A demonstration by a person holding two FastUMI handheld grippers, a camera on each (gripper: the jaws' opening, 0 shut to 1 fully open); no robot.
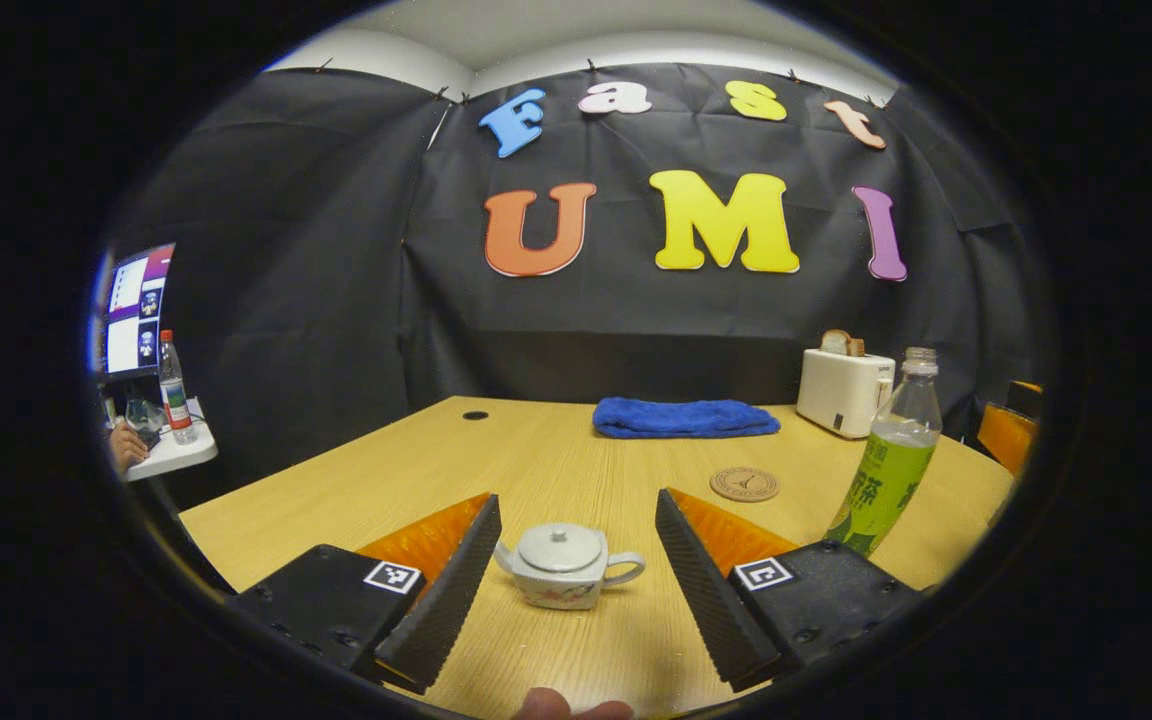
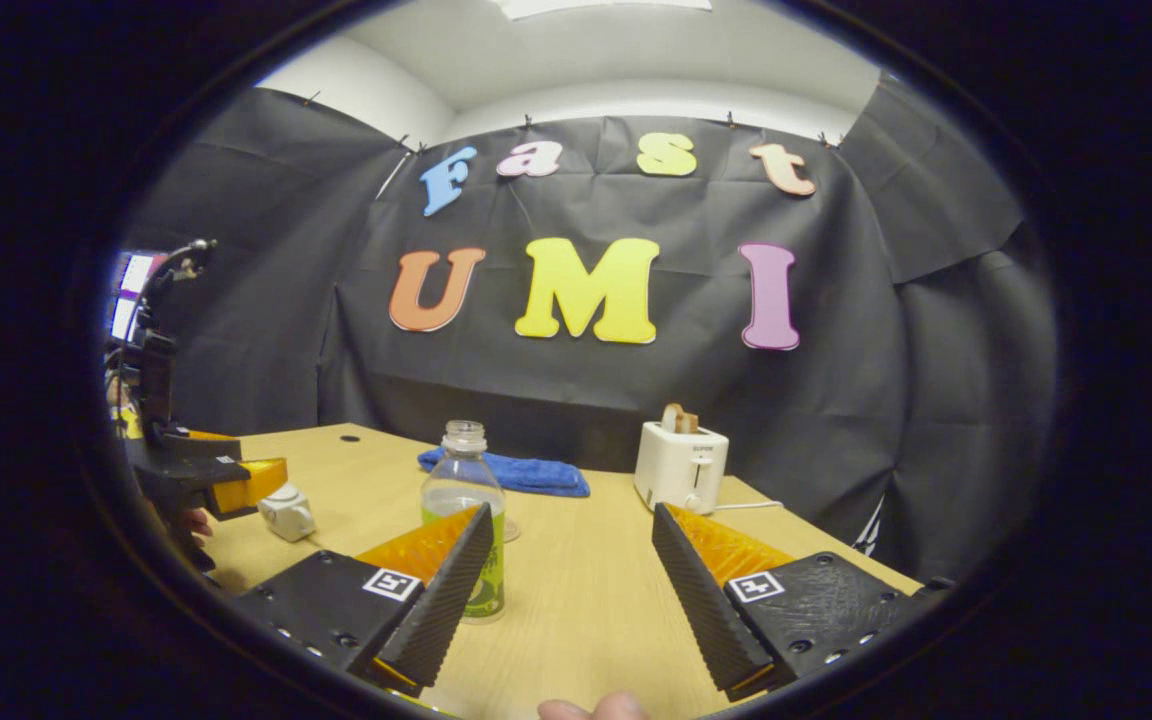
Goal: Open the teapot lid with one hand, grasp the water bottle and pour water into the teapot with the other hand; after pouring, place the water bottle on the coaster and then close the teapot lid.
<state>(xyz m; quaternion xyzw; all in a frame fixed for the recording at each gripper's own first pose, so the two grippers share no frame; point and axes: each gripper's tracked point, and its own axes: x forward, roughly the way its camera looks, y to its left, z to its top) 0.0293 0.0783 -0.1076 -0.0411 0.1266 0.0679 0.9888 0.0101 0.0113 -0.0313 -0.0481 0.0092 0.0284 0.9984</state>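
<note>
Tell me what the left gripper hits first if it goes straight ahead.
Most likely the teapot, lid on, which sits on the table centred between the open left gripper's fingers. Depth is hard to judge; it may sit just ahead of the tips.

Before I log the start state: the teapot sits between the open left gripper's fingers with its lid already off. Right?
Not quite. In the left gripper view the teapot still has its lid on; it does sit between the open left gripper fingers.

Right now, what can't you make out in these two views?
- Teapot contents: left gripper view, lid covers it.
- Water bottle base: right gripper view, right gripper finger overlaps it.
- Coaster pattern: left gripper view, too small.
- Left gripper rear: cut off by the edge.
</note>
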